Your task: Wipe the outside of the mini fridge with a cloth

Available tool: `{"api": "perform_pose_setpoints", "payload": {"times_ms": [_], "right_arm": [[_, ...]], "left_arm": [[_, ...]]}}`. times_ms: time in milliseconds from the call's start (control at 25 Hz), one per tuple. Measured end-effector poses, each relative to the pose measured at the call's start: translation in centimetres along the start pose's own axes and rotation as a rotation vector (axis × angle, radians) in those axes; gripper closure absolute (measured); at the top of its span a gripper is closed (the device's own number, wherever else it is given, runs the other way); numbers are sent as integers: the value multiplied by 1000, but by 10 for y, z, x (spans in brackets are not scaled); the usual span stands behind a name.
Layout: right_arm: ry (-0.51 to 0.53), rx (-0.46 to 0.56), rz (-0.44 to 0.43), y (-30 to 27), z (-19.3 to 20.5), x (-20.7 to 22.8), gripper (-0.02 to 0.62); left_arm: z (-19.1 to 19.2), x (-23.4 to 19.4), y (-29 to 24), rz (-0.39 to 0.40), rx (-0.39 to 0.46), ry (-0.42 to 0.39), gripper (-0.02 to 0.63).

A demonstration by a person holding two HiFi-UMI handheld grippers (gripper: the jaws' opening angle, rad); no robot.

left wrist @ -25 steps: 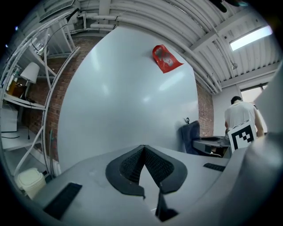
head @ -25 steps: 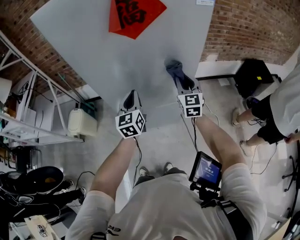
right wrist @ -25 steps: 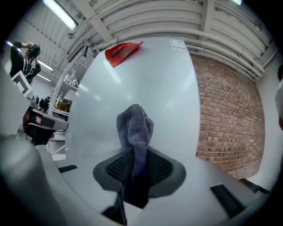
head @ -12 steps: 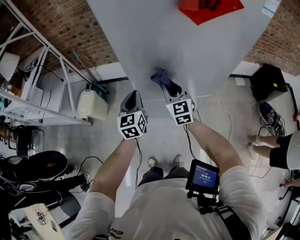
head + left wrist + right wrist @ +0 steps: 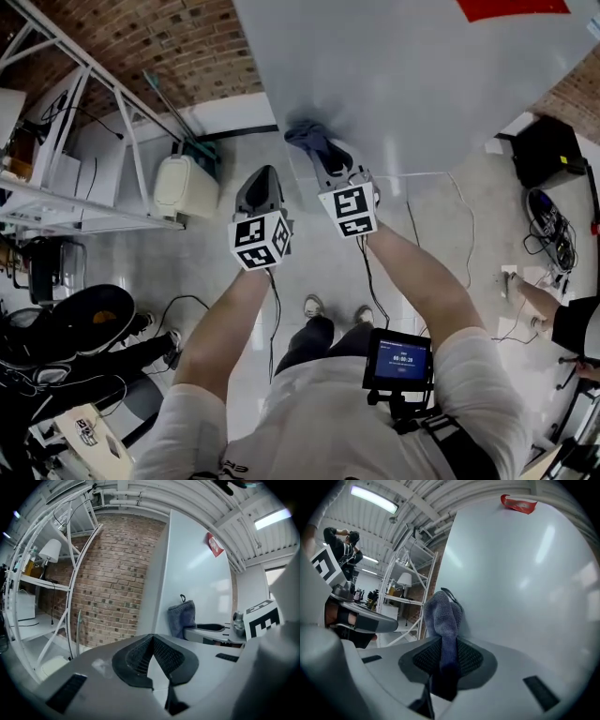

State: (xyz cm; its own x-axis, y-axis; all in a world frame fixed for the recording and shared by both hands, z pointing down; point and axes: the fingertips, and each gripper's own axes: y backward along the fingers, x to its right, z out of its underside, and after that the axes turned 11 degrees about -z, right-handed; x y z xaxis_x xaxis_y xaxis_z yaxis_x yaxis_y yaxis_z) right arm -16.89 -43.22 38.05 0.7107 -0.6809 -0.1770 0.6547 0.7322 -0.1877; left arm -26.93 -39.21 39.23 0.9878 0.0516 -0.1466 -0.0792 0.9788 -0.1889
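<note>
The fridge (image 5: 412, 75) is a tall white panel with a red sticker (image 5: 511, 7) near its top. My right gripper (image 5: 323, 157) is shut on a blue-grey cloth (image 5: 307, 139) and holds it against the fridge's lower left part. In the right gripper view the cloth (image 5: 443, 616) sticks up from the closed jaws (image 5: 443, 641) and touches the white face (image 5: 525, 573). My left gripper (image 5: 261, 186) hovers beside it to the left, off the fridge, shut with nothing in it (image 5: 151, 639). From the left gripper view the cloth (image 5: 182, 617) hangs against the fridge (image 5: 197, 573).
A white metal shelf rack (image 5: 84, 150) and a pale canister (image 5: 186, 186) stand left of the fridge against a brick wall (image 5: 178, 47). Cables run over the floor. A black box (image 5: 553, 150) sits at the right. Dark equipment (image 5: 66, 337) lies at lower left. A person (image 5: 344, 545) stands far off.
My right gripper has slid the cloth down and to the left across the fridge face, toward its lower left corner. The left gripper has kept its place beside it.
</note>
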Motion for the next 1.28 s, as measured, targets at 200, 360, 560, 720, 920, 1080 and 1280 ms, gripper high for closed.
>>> {"api": "perform_pose_setpoints", "payload": {"times_ms": [200,360,560,720,920,1080,1280], "right_arm": [[37,26,29,19,9,22,509],[48,55,82,52,23,57,509],[59,78,173,97,51,106,509],[47,94,250,131,77,147,509],[32,96,338,167,98,195,509],[17,91,403,197,113,230,509],[-27,82,483,230,132,269,509]], "left_arm": [[8,16,-3,19,42,23,606],[19,43,-5,47,86,29,606],[40,79,-11,91,118,50,606],[61,113,-20,129,127,51,606],[77,151,-33,174,116,47,606],[83,176,-39,198,114,44,606],[87,201,-47,221,112,37,606]]}}
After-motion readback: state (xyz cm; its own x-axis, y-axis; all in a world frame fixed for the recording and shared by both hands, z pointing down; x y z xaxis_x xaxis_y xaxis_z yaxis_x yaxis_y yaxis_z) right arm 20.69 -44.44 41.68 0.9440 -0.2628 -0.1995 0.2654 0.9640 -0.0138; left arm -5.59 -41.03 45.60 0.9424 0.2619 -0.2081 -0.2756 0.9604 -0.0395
